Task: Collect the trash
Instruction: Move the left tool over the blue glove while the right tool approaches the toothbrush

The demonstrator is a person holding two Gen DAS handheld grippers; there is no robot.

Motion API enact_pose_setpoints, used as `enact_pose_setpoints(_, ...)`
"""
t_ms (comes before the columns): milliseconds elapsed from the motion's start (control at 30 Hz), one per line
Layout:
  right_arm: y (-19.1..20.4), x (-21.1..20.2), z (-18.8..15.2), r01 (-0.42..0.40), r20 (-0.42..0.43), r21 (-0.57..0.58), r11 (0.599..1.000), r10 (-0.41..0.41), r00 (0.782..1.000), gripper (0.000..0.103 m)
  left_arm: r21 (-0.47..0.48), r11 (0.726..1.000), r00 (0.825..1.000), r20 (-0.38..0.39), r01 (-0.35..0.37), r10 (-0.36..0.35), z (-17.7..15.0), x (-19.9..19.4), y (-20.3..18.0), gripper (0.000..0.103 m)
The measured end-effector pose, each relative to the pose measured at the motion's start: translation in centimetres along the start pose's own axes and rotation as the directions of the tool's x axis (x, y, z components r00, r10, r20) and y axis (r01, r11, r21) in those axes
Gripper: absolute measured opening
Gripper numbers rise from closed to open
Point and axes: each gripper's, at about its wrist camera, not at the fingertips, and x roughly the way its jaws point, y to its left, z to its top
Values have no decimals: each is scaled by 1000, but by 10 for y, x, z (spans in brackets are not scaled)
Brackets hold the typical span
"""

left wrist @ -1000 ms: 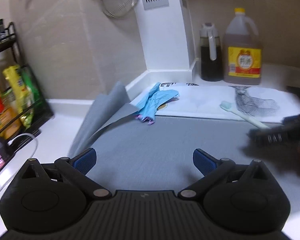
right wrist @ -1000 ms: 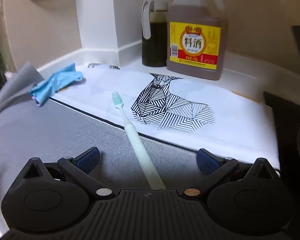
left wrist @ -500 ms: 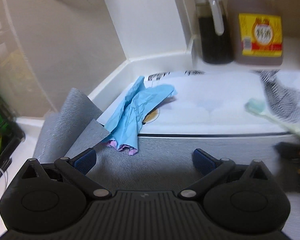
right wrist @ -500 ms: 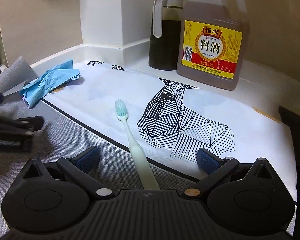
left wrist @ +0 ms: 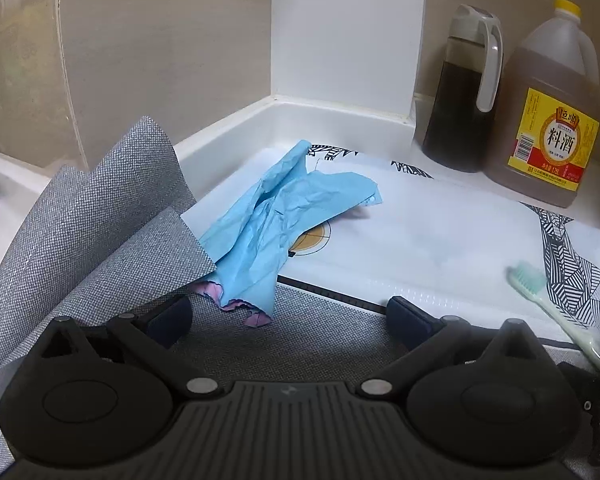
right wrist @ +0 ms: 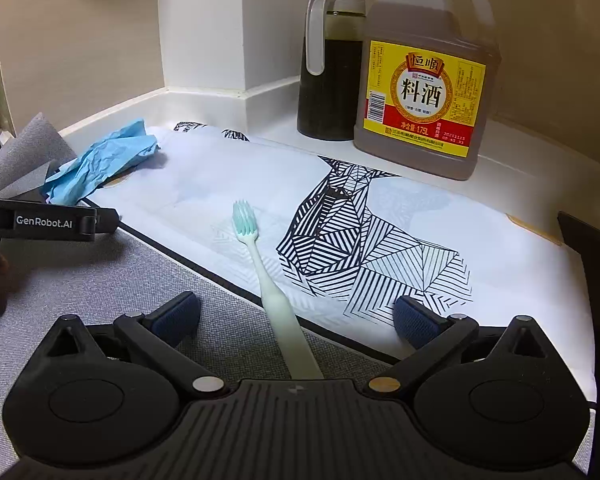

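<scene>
- My left tongs (left wrist: pixel 288 320): wide open, empty, low over the grey mat (left wrist: pixel 320 340).
- Crumpled blue paper (left wrist: pixel 276 216), the trash, sits at 12 o'clock just past the left tips, half on the mat, half on the white printed sheet (left wrist: pixel 440 236); pink scrap edge (left wrist: pixel 256 318) peeks out below it.
- Mat's corner (left wrist: pixel 112 200) is folded up at 10 o'clock, touching the paper.
- My right tongs (right wrist: pixel 296 318): wide open, holding nothing; toothbrush (right wrist: pixel 268 276) lies between the fingers, bristles at 12 o'clock on the sheet.
- From the right view, blue paper at 10 o'clock, well apart, left tongs body beside it.
- Dark oil bottle (right wrist: pixel 332 64) and cooking-wine jug (right wrist: pixel 428 80) stand on the table at 1 o'clock.
</scene>
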Motion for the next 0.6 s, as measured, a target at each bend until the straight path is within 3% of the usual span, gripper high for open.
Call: enact_pose_setpoints(600,14,5,6,15,1,11,1000,-15,1000,103,-2,1000,1000,-2,-1,1,7,7,1,103)
